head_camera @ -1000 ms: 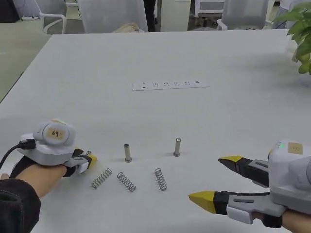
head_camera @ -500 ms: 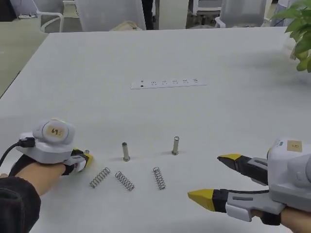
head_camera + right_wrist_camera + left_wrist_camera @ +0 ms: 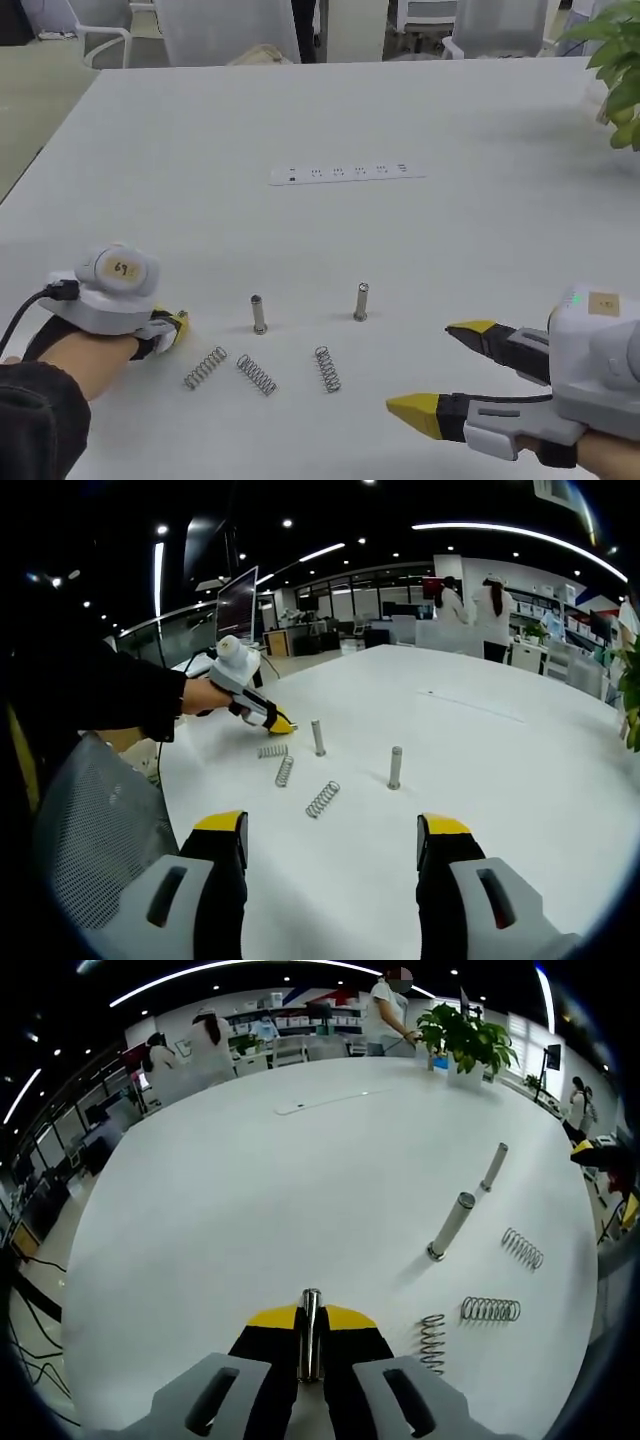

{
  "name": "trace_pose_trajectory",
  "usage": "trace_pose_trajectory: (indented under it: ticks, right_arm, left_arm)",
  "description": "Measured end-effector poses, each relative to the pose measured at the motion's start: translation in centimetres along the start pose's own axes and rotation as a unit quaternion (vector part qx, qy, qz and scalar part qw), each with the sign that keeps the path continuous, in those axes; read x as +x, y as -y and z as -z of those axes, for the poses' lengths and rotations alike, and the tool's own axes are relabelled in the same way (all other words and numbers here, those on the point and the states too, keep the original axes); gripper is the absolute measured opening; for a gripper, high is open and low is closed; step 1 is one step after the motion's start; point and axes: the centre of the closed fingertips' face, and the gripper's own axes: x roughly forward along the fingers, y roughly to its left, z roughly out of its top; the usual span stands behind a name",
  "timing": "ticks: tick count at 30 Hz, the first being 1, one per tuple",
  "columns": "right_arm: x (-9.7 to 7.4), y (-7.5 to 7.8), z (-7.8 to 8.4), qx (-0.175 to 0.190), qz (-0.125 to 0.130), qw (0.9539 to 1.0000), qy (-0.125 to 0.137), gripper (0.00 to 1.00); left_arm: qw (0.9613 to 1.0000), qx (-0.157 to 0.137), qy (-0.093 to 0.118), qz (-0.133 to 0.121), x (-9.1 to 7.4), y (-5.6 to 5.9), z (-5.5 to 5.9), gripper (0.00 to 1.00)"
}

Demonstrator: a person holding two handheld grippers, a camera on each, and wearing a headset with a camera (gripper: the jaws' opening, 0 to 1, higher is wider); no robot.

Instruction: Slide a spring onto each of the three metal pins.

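Two metal pins stand upright on the white table, one on the left [image 3: 259, 314] and one on the right [image 3: 361, 301]. A third pin [image 3: 311, 1332] is held between the jaws of my left gripper [image 3: 172, 326], which is shut on it low over the table, left of the standing pins. Three springs lie in front of the pins: left [image 3: 205, 367], middle [image 3: 256, 374] and right [image 3: 327, 368]. My right gripper [image 3: 433, 367] hovers open and empty to the right of the springs. In the right gripper view the springs [image 3: 322, 799] and pins [image 3: 395, 768] lie ahead of the open jaws.
A white power strip [image 3: 346, 173] lies flat further back on the table [image 3: 450, 230]. A potted plant [image 3: 618, 70] stands at the far right edge. Chairs stand beyond the far edge. People stand in the background of the gripper views.
My left gripper has tipped slightly with the pin still in it. The right gripper, springs and standing pins have stayed put; the head camera shifted a little.
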Motion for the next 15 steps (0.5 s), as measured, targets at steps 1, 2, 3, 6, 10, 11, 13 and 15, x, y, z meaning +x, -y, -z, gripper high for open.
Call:
trace_pose_trajectory:
  ticks: [1, 2, 3, 6, 10, 11, 13, 15]
  right_arm:
    - [0.0, 0.01, -0.01, 0.0, 0.0, 1.0, 0.0, 0.68]
    - [0.01, 0.0, -0.02, 0.0, 0.0, 1.0, 0.0, 0.68]
    - [0.01, -0.02, -0.03, 0.0, 0.0, 1.0, 0.001, 0.68]
    - [0.01, -0.04, -0.06, 0.0, 0.0, 1.0, 0.001, 0.68]
    - [0.04, -0.03, -0.05, -0.001, -0.001, 1.0, 0.001, 0.67]
    - [0.05, -0.03, -0.07, -0.001, -0.001, 1.0, 0.001, 0.67]
    - [0.07, -0.07, -0.11, -0.001, -0.002, 1.0, 0.002, 0.67]
    - [0.09, -0.11, -0.14, -0.002, -0.002, 1.0, 0.002, 0.67]
  left_arm:
    - [1.0, -0.001, 0.0, 0.001, -0.02, 0.01, 0.04, 0.0]
    - [1.0, -0.002, 0.0, 0.002, -0.02, 0.01, 0.04, 0.0]
    - [1.0, -0.003, -0.002, 0.002, -0.04, 0.03, 0.08, 0.0]
    - [1.0, -0.002, -0.003, 0.003, -0.14, 0.06, 0.16, 0.0]
    - [0.9999, -0.007, 0.005, 0.006, -0.48, 0.19, -0.21, 0.0]
    - [0.9999, -0.008, 0.007, 0.007, -0.55, 0.22, -0.31, 0.0]
    - [0.9999, -0.009, 0.01, 0.008, -0.7, 0.27, -0.48, 0.0]
    - [0.9998, -0.011, 0.012, 0.009, -0.83, 0.3, -0.59, 0.0]
